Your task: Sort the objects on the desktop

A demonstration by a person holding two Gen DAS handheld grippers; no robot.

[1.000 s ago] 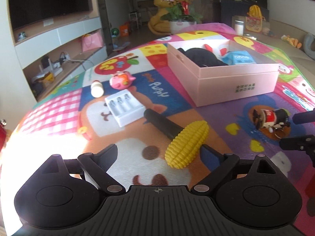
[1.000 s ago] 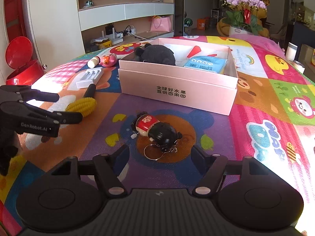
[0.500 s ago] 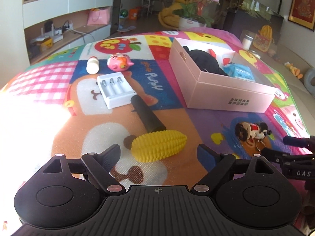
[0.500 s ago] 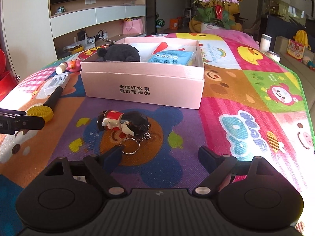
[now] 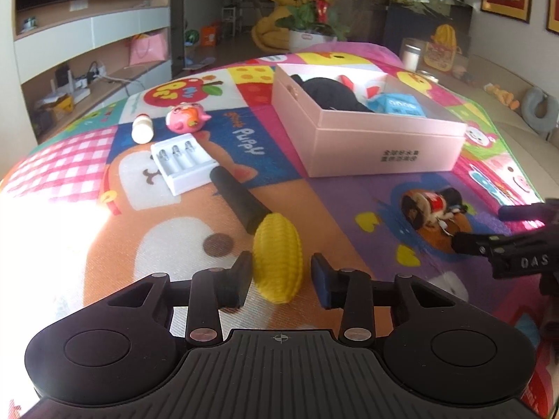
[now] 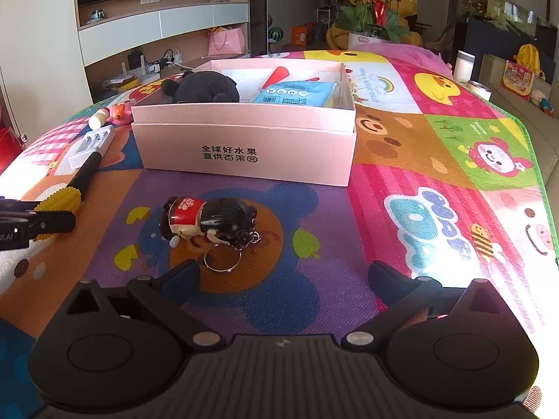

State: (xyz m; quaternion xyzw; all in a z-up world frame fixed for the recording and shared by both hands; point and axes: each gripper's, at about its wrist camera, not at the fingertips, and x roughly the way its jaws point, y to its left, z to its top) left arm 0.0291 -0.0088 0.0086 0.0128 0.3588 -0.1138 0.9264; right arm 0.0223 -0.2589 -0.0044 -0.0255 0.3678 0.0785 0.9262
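My left tool (image 5: 281, 276) had just been closing, and the yellow corn brush (image 5: 277, 256) sat right between its jaws; the left pad (image 5: 241, 279) looked to touch the corn, but I saw a thin gap at the right pad (image 5: 323, 281), so it was not squeezing yet; the brush's black handle (image 5: 237, 199) ran away from the tool toward the white battery charger (image 5: 181, 162), which lay further ahead and to the left; past that lay a small white bottle (image 5: 142, 129) and a pink bird toy (image 5: 187, 120); the pink box (image 5: 384, 146) stood ahead and to the right, with a black plush toy (image 5: 328, 94) and a blue packet (image 5: 398, 104) inside it.

My right tool (image 6: 283, 276) had just been opening, and its jaws stood wide apart with nothing in them; the doll keychain (image 6: 206, 218) lay on its side on the colourful mat (image 6: 436, 209) just ahead of the tool and a bit to the left; its metal ring (image 6: 222, 258) was the part nearest the left jaw, not touching it; the pink box stood behind the doll, further from the tool; the mat covered the whole worktop.
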